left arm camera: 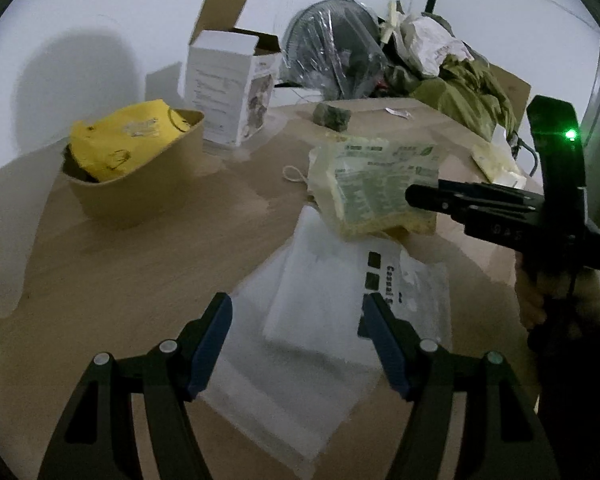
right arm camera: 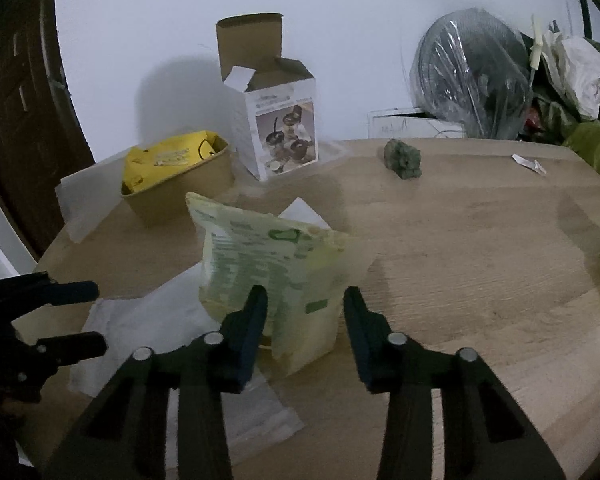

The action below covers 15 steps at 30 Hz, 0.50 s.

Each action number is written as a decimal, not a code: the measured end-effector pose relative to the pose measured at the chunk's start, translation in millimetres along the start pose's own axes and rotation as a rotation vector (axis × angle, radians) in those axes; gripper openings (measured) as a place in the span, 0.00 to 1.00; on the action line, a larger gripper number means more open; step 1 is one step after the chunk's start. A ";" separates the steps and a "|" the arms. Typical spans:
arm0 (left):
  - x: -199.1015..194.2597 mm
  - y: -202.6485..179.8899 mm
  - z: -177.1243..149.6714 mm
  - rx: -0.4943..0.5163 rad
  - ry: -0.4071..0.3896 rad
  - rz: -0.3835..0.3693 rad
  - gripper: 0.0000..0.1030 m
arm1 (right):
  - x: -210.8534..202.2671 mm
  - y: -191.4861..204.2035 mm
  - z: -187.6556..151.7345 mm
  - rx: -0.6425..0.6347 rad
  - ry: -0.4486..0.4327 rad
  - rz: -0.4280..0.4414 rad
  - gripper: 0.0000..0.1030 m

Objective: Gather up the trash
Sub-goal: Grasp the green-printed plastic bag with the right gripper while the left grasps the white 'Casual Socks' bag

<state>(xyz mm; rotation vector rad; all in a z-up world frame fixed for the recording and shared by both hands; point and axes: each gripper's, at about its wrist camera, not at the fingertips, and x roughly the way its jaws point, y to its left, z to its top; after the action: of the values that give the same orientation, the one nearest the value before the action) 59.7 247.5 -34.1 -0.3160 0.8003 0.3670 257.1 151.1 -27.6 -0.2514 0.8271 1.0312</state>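
Observation:
A yellow-green printed packet [left arm camera: 364, 188] [right arm camera: 268, 264] stands tilted up over the wooden table [right arm camera: 460, 260]. My right gripper [right arm camera: 304, 300] [left arm camera: 416, 198] is shut on its lower part, one blue pad on each side. My left gripper [left arm camera: 298, 312] [right arm camera: 76, 318] is open and hovers low over flat white plastic bags [left arm camera: 324, 320] [right arm camera: 148, 316] that lie under the packet; nothing is between its fingers. A brown paper bowl [left arm camera: 140, 192] [right arm camera: 196, 184] at the left back holds a crumpled yellow wrapper [left arm camera: 120, 144] [right arm camera: 164, 160].
An open white carton [left arm camera: 224, 88] [right arm camera: 276, 128] stands behind the bowl. A green lump [left arm camera: 332, 116] [right arm camera: 404, 158] and a paper scrap [right arm camera: 530, 164] lie at the far edge. A plastic-wrapped fan [right arm camera: 472, 76] and green cloth [left arm camera: 468, 92] crowd the back right. Another pale packet [left arm camera: 496, 164] lies right.

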 end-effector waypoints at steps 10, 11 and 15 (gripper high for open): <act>27.2 -4.1 8.8 0.015 0.049 -0.032 0.67 | -7.9 -6.7 -0.2 -0.025 -0.035 0.003 0.07; 28.8 -3.8 9.3 0.014 0.050 -0.037 0.67 | -10.1 -7.4 -0.3 -0.026 -0.040 0.002 0.06; 35.2 -2.8 9.8 0.021 0.064 -0.027 0.61 | -19.4 -10.4 -1.1 -0.032 -0.061 -0.006 0.05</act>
<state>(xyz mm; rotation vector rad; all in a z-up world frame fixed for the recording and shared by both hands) 89.7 256.1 -53.4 -0.3203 0.8612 0.3240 260.4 132.4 -16.4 -0.2485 0.7552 1.0417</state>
